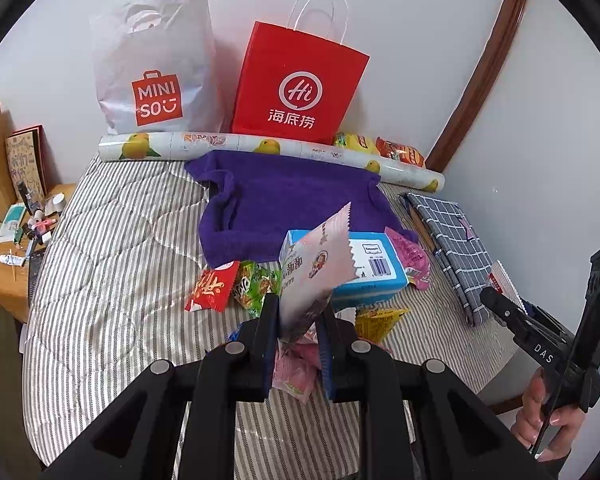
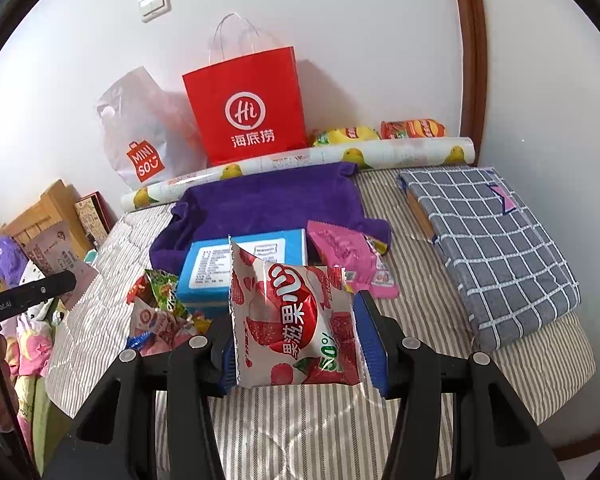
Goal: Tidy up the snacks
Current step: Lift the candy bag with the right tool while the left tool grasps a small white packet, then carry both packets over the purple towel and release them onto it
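Both units loaded. Left hand-held gripper pinches pale pink packet, long axis up, tilted right. Right hand-held gripper clamps strawberry packet upright. Purple towel lies fwd, beyond blue box; right unit appears nearer, approx.

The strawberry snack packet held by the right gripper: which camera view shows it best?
The right wrist view. There the strawberry snack packet faces the camera between the fingers of the right gripper, its print readable. The left wrist view shows only a white serrated edge behind that gripper, at far right.
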